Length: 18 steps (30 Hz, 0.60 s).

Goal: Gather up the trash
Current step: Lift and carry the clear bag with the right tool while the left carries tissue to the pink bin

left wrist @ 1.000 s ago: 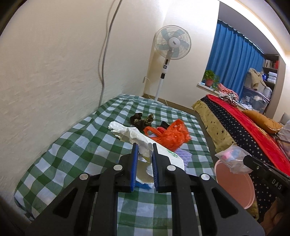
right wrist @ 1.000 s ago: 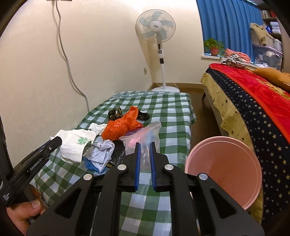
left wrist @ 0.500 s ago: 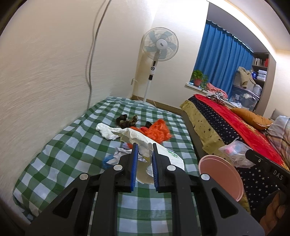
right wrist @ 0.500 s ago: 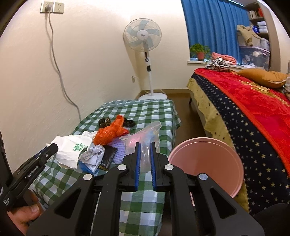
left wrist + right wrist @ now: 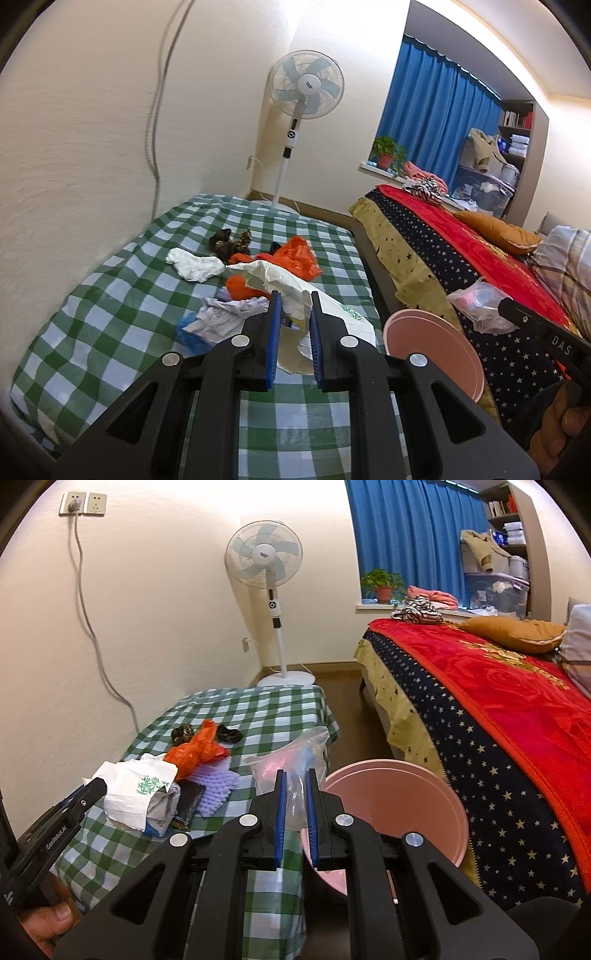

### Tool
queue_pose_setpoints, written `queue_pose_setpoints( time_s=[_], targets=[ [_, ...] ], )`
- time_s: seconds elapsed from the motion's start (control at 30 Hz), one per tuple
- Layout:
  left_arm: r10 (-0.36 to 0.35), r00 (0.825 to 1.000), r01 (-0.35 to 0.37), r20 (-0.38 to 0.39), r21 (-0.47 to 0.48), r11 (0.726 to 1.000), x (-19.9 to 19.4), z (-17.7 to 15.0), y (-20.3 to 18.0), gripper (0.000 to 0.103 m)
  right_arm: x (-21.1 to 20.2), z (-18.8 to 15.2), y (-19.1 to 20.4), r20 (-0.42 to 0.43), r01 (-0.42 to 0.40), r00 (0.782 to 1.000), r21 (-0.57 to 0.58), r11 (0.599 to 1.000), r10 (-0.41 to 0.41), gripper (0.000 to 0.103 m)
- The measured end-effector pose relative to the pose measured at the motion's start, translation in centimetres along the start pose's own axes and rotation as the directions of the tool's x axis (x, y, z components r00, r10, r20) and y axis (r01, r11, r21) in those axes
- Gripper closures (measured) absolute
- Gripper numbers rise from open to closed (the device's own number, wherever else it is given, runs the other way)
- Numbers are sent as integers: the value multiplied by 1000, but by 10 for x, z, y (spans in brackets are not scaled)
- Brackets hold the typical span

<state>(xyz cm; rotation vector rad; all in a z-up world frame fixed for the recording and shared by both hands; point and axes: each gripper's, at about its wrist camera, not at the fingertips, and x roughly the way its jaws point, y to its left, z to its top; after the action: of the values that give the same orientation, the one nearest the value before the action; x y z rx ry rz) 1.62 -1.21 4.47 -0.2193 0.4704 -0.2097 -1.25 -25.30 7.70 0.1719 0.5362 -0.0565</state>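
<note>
1. A low table (image 5: 258, 716) stood against the wall, with a bed (image 5: 480, 709) to its right across a strip of floor.
2. A bucket (image 5: 399, 805) sat on the floor between them, at the table's near right corner.
3. A heap of trash (image 5: 258, 273) lay along the table's middle.
4. A standing fan (image 5: 264, 559) rose behind the table's far end.
5. A potted plant (image 5: 382, 585) stood on the sill behind the bed.
6. A pillow (image 5: 513, 629) lay on the bed's far part.
</note>
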Motion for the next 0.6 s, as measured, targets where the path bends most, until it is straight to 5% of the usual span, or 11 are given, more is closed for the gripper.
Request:
queue_pose_setpoints(
  time_s=[0.6],
  targets=[
    [-162,986,165,-39,107,980,34,-11,-66,88,11,13,-63,15,143,989,97,985,-145,92]
  ],
)
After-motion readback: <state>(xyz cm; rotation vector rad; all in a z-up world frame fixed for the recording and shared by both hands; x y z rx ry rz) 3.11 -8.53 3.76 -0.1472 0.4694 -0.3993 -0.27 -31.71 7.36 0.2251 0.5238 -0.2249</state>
